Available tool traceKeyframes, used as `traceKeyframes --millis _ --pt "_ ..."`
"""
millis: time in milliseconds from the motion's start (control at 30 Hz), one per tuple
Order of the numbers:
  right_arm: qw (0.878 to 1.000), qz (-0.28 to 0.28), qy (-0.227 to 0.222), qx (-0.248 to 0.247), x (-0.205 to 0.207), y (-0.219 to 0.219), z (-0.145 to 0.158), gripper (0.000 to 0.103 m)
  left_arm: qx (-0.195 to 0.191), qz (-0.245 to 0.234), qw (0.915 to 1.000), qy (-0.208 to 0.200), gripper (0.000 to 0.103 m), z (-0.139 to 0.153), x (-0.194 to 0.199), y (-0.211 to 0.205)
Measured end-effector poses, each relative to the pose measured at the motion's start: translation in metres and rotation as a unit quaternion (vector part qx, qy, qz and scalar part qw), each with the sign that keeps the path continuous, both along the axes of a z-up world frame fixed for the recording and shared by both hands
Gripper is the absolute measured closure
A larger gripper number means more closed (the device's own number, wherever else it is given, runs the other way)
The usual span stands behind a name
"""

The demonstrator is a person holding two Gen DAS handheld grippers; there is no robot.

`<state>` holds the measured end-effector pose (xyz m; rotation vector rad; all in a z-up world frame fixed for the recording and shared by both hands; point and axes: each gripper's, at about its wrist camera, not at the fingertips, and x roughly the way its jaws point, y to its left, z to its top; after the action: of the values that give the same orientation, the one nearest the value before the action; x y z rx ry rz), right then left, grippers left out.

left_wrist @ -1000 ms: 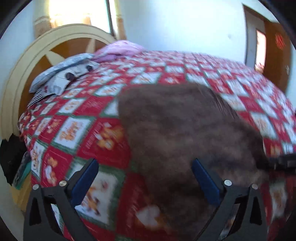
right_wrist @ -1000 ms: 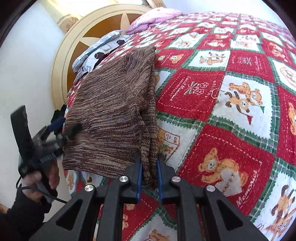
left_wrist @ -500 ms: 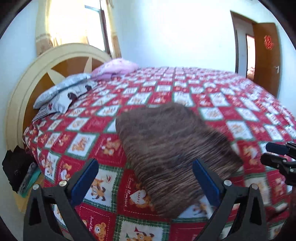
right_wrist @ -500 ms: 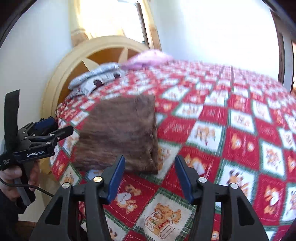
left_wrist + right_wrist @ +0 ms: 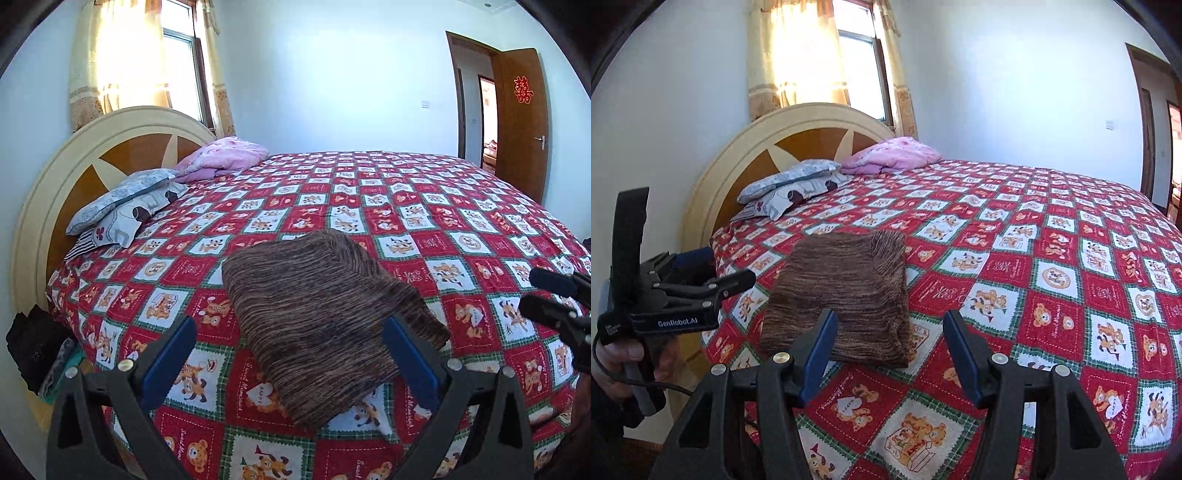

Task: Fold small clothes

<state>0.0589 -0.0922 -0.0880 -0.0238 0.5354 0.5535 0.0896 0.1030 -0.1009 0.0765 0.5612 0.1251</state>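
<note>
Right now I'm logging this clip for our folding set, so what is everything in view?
sweater: one, brown, folded, on the bed near its front edge
bedspread: one, red and white checked with bears, covering the bed
pillows: two, grey patterned, stacked by the headboard
blanket: one, pink, bunched beside the pillows
headboard: one, cream and brown, round
curtain: yellow, at the window
door: one, brown, open
left gripper: black, blue pads, open, empty
right gripper: same, open, empty

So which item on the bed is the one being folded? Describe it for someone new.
Start at the big bed with the red teddy-bear quilt. Near its front edge, away from the pillows by the headboard, lies a folded brown knit garment, the only dark, plain-striped piece on the quilt.
</note>
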Motion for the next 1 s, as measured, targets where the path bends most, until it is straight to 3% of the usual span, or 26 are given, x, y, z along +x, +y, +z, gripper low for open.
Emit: traceKeyframes --millis 1000 --pt "1.0 0.008 0.004 -0.003 -0.004 0.007 -0.005 0.042 0.002 0.001 1.0 -0.009 0.0 0.006 -0.004 -0.002"
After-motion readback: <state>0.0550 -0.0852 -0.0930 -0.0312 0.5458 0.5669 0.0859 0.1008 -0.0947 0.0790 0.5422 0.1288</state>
